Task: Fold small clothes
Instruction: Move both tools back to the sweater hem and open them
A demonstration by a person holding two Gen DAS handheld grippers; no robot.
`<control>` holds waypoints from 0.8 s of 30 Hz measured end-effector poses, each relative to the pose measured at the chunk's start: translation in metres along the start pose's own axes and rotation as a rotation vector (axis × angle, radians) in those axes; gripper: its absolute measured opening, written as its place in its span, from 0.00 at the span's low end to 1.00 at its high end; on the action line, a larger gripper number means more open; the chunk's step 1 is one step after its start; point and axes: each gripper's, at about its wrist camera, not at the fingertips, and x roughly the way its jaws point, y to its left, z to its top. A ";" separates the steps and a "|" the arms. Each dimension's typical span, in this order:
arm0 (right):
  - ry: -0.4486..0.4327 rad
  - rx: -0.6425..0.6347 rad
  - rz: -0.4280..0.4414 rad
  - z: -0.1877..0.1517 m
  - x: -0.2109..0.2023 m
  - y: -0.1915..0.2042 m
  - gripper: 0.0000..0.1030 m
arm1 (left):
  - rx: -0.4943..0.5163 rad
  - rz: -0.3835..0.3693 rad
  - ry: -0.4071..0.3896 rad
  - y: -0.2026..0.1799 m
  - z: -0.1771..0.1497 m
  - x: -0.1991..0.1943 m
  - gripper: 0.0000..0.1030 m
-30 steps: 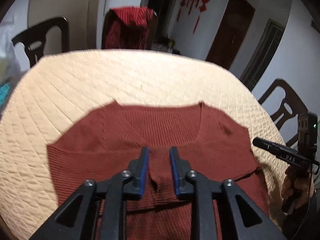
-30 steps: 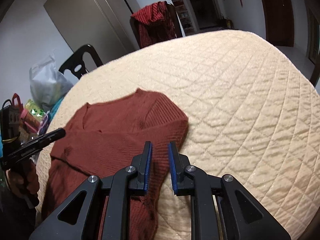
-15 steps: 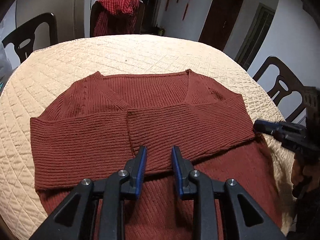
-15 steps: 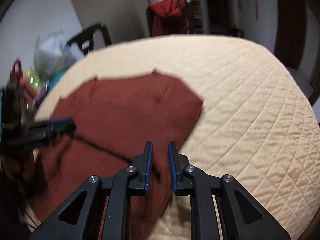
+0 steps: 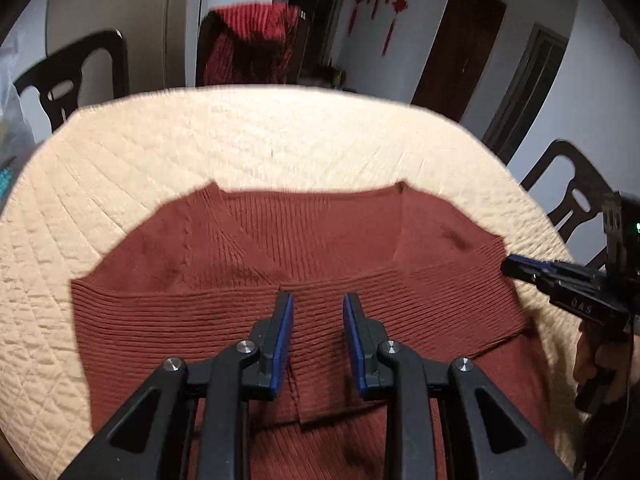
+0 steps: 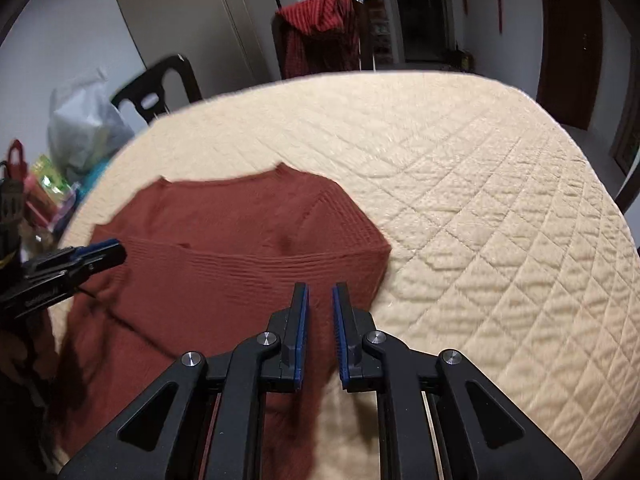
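A rust-red ribbed V-neck sweater (image 5: 320, 240) lies flat on the cream quilted table (image 5: 280, 132), both sleeves folded across its chest and meeting near the middle. My left gripper (image 5: 318, 298) hovers over that meeting line, open, with nothing between its fingers. In the right wrist view the sweater (image 6: 240, 240) fills the left half. My right gripper (image 6: 320, 286) hangs over its right sleeve fold near the edge, its jaws a narrow gap apart and empty. Each gripper shows in the other's view: the right gripper (image 5: 510, 266) and the left gripper (image 6: 116, 252).
Dark chairs (image 5: 80, 76) ring the table; one at the far side has a red garment (image 6: 320, 32) draped over its back. A plastic bag (image 6: 84, 128) and colourful clutter sit off the table's left side. Bare quilt (image 6: 460, 200) stretches right of the sweater.
The left gripper has come down closer over the folded sleeves. The right gripper's jaws have narrowed a little and it has shifted sideways. The sweater lies as before.
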 end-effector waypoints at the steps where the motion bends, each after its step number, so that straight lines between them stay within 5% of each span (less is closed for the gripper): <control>1: 0.004 0.010 -0.003 0.000 0.002 -0.002 0.12 | 0.002 0.011 0.017 0.001 -0.002 0.006 0.27; 8: -0.032 -0.048 0.038 -0.026 -0.036 0.020 0.12 | 0.055 0.004 -0.035 -0.003 -0.026 -0.027 0.27; 14: 0.009 -0.057 0.020 -0.039 -0.028 0.025 0.12 | 0.058 0.012 -0.012 -0.002 -0.036 -0.016 0.27; 24: -0.125 -0.074 0.033 -0.051 -0.092 0.042 0.17 | 0.000 0.031 -0.138 0.017 -0.059 -0.097 0.27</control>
